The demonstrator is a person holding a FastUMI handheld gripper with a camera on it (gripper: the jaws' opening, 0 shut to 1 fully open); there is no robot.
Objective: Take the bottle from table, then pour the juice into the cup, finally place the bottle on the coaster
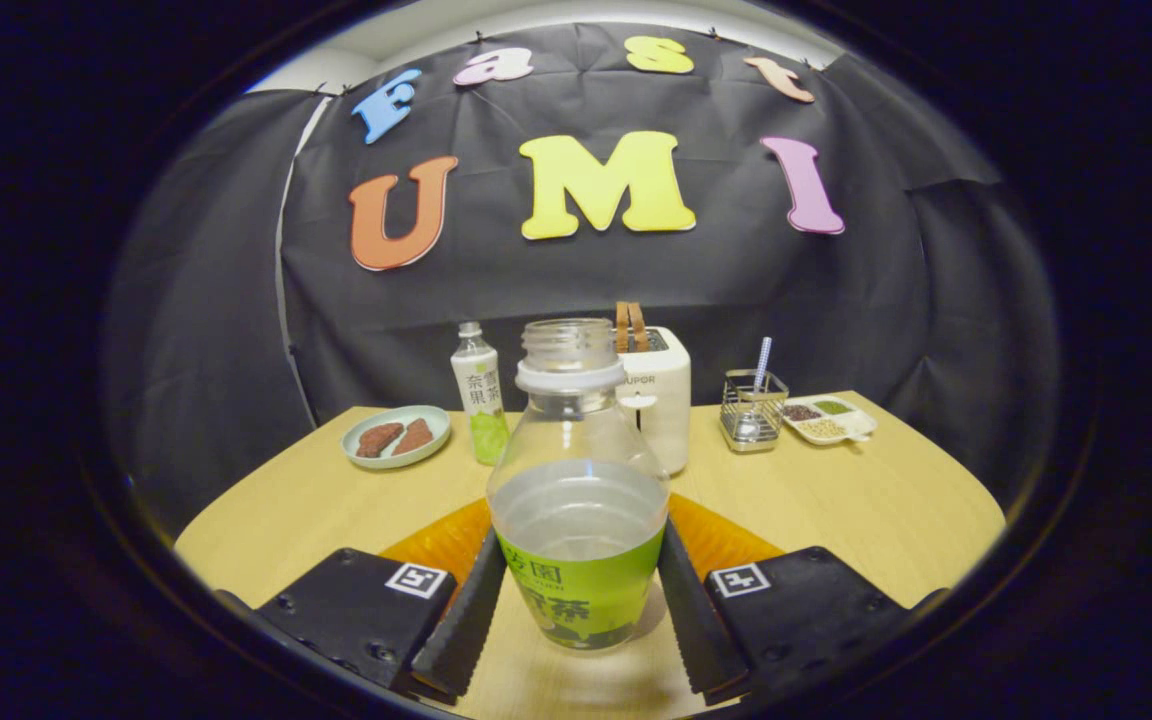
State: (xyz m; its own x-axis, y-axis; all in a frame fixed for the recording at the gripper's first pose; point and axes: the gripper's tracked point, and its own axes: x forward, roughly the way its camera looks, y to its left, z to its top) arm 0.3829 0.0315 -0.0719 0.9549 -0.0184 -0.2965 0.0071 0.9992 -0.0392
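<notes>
Squarely at twelve o'clock, the upright clear green-labelled capless bottle (578,490) stands between the claw (579,625), whose fingers flank it narrowly, contact uncertain.

The wooden counter (866,510) carries an open bottle (578,500); behind it stand a toaster (658,405), a second bottle (479,395), a plate (396,437), a wire holder (751,412) and a snack tray (829,418).

The claw (578,600) has a finger on each side of the open bottle, seemingly touching it.

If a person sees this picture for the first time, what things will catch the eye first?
First comes the open clear plastic bottle with a green label, standing on the light wooden table between the gripper's jaws, which flank its sides closely; contact cannot be confirmed. An orange mat lies just behind it. Beyond stand a white toaster, a second capped green-label bottle and a pale green plate of brown snacks.
</notes>
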